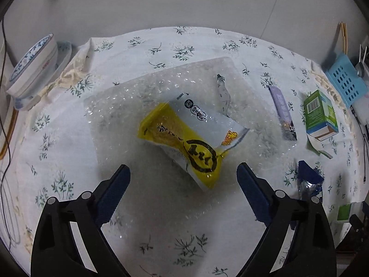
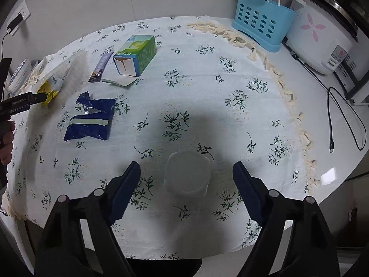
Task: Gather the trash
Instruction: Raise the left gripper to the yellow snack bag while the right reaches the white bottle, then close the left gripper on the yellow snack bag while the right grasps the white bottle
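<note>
My left gripper [image 1: 183, 173] hangs open just above a yellow and white snack wrapper [image 1: 184, 143] that lies on a sheet of bubble wrap [image 1: 129, 97]; its pads touch nothing. To the right lie a purple sachet [image 1: 282, 110], an opened green carton [image 1: 319, 115] and a crumpled blue wrapper [image 1: 309, 180]. My right gripper [image 2: 186, 168] is open over a clear plastic cup [image 2: 188, 173], which stands between its fingers with a gap on each side. The blue wrapper [image 2: 92, 120], the green carton [image 2: 136, 55] and the purple sachet [image 2: 101, 65] lie far to its left.
A floral tablecloth [image 2: 230, 80] covers the table. Stacked bowls [image 1: 32, 67] sit at the far left edge. A blue perforated basket [image 2: 263, 25], a white rice cooker [image 2: 322, 34] and a black cable [image 2: 341, 120] occupy the right side. A person's hand [image 2: 7, 138] shows at the left.
</note>
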The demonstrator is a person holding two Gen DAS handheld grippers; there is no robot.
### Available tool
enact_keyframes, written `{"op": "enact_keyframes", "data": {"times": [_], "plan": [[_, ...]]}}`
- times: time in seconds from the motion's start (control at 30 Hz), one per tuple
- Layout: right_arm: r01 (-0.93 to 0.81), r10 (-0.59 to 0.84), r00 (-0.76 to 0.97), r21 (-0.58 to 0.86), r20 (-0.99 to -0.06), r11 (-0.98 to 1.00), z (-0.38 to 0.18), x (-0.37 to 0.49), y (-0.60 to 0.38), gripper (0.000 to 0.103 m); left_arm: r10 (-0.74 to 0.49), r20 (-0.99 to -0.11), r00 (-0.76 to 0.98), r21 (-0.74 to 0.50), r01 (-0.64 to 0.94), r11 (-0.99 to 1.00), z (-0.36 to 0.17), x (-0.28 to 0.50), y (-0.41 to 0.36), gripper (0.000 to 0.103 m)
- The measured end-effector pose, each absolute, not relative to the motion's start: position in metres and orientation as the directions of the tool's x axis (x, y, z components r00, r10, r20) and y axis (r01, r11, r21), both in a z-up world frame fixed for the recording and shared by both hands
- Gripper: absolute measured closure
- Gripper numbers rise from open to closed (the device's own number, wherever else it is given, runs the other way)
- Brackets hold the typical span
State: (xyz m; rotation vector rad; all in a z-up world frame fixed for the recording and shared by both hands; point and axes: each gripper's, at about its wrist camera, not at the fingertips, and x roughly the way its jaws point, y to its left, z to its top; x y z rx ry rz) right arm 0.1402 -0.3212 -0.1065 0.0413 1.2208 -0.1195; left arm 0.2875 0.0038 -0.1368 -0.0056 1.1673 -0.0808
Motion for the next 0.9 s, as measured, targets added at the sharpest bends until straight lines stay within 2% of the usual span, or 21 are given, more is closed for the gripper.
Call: {"op": "enact_keyframes", "data": {"times": [0.23, 0.33, 0.4, 0.47, 0.67, 0.9], "plan": [[0.1, -0.054, 0.299, -0.024, -0.953, 0.995, -0.117, 0.15, -0.317, 0.04, -0.065, -0.928, 0.368, -0.037, 0.084, 0.996, -0.156, 0.311, 0.004, 0.015], [0.103, -0.045, 0.279, -0.017, -0.959, 0.994, -0.122, 0.154, -0.317, 0.049, -0.055, -0.925, 0.375, -0.028, 0.078, 0.997, -0.157, 0.316, 0.004, 0.018], [0.112, -0.039, 0.266, -0.01, -0.963, 0.994, -0.126, 0.157, -0.319, 0.058, -0.05, -0.924, 0.38, -0.021, 0.081, 0.996, -0.156, 0.317, 0.003, 0.021], [0.116, -0.037, 0.256, -0.007, -0.966, 0.993, -0.129, 0.159, -0.32, 0.063, -0.041, -0.922, 0.384, -0.015, 0.07, 0.997, -0.156, 0.323, 0.002, 0.028], [0.113, -0.038, 0.266, -0.008, -0.963, 0.994, -0.129, 0.16, -0.318, 0.063, -0.029, -0.915, 0.402, -0.009, 0.05, 0.999, -0.154, 0.331, 0.002, 0.049], [0.109, -0.033, 0.27, -0.004, -0.962, 0.994, -0.129, 0.161, -0.318, 0.063, -0.022, -0.914, 0.405, -0.008, 0.036, 0.999, -0.151, 0.337, 0.001, 0.061]]}}
